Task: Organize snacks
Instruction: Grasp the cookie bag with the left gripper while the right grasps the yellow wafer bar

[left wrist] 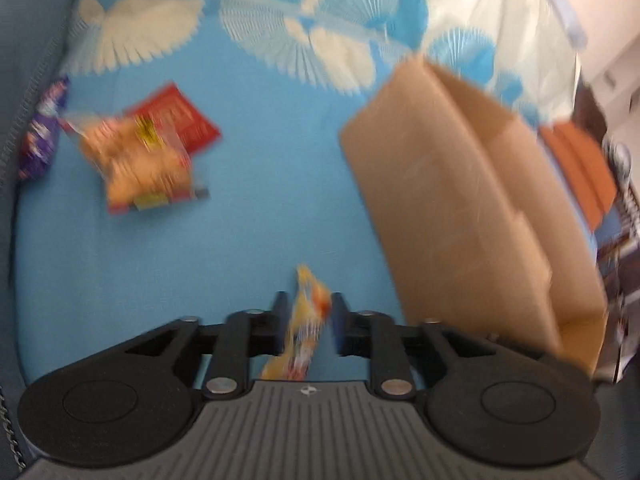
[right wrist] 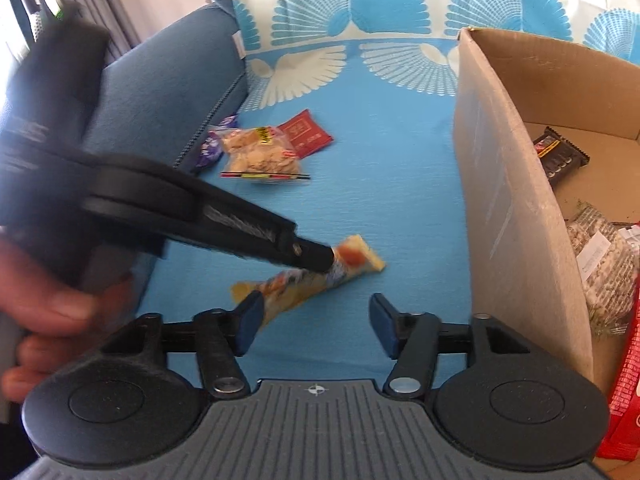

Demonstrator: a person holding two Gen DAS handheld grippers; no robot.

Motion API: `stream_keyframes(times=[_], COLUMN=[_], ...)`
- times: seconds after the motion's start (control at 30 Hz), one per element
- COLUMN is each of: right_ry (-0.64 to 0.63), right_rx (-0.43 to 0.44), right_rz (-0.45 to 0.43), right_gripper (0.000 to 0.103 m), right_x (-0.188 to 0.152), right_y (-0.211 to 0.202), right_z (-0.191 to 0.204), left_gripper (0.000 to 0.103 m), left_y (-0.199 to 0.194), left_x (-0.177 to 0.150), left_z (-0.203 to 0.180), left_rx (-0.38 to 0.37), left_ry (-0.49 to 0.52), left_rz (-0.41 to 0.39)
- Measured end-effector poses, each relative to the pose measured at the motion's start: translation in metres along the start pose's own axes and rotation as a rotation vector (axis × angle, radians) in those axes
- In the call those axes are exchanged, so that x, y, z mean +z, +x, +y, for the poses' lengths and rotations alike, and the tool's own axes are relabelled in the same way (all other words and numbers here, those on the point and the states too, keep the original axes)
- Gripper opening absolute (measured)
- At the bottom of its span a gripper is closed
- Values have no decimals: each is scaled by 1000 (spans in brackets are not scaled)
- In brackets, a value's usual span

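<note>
My left gripper (left wrist: 307, 316) is shut on a yellow-orange snack packet (left wrist: 306, 320) and holds it over the blue sheet; the view is blurred. In the right wrist view the left gripper (right wrist: 326, 260) comes in from the left, pinching that packet (right wrist: 352, 258). My right gripper (right wrist: 316, 324) is open and empty just below it. A cardboard box (left wrist: 460, 200) stands to the right; it also shows in the right wrist view (right wrist: 504, 184), holding several snacks. A clear cookie pack (right wrist: 260, 154), a red packet (right wrist: 310, 134) and a purple packet (right wrist: 210, 152) lie further back.
A blue cushion (right wrist: 160, 92) borders the left side. The patterned blue-and-white sheet (right wrist: 360, 128) covers the surface. Inside the box lie a dark bar (right wrist: 560, 154), a pale grainy pack (right wrist: 604, 264) and a red pack (right wrist: 628, 380).
</note>
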State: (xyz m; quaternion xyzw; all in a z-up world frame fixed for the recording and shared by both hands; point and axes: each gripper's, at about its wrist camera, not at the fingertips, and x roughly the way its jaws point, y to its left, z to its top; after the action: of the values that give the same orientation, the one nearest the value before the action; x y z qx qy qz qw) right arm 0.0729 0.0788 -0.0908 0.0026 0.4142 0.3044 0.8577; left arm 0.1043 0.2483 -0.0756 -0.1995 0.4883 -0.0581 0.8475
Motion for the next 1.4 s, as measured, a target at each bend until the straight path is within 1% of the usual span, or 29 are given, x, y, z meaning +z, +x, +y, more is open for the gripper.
stream_keyframes(times=[0.03,0.1,0.2,0.3,0.33,0.37,0.4,0.43,0.47,0.5,0.57,0.73,0.93,1.0,1.03,1.1,1.13,1.2,1.33,1.4], right_ry=[-1,6,12,21,39,58,65,63,64,70,77,92,109,108,106,115,117,114,104,88], right_rx=[-3,-11,-8,-18,-20,-10,1,2,1,12,36,61,68,56,53,55,52,42,36,32], right_rz=[-3,-5,-22,-17,-10,-10,-15,-16,-14,-16,-25,-25,-24,-32,-31,-22,-20,-22,-29,-31], right_gripper=[66,68,70,70,70,70,71,72,73,73,76,81,84,84,84,84,84,84,84,84], right_x=[1,1,3,3,5,6,7,8,9,10,11,19,29,31,32,34,34,35,36,35], right_y=[3,6,12,20,22,24,25,26,27,28,28,35,50,53,56,61,63,65,69,70], right_z=[0,-2,-5,-8,-9,-10,-11,-10,-10,-9,-9,-5,2,5,6,5,5,5,6,7], left_gripper=[39,39,41,52,59,65,69,75,79,79,79,80,79,76,73,63,56,53,45,42], left_y=[-7,-17,-27,-30,-30,-29,-27,-26,-24,-22,-14,1,12,16,18,19,20,20,16,13], left_x=[2,7,12,17,19,20,22,25,27,28,35,45,53,56,56,58,58,59,59,59], left_z=[6,18,35,39,38,39,40,43,45,46,53,63,70,69,70,72,73,71,65,64], left_rx=[12,50,146,238,261,278,292,303,311,314,317,329,319,342,344,320,311,315,327,336], left_ry=[-41,-131,-251,-284,-290,-293,-295,-297,-303,-309,-321,-304,-297,-273,-269,-264,-260,-243,-208,-201], left_rz=[-43,-117,-199,-236,-246,-255,-262,-267,-269,-269,-268,-255,-238,-232,-228,-223,-222,-221,-230,-235])
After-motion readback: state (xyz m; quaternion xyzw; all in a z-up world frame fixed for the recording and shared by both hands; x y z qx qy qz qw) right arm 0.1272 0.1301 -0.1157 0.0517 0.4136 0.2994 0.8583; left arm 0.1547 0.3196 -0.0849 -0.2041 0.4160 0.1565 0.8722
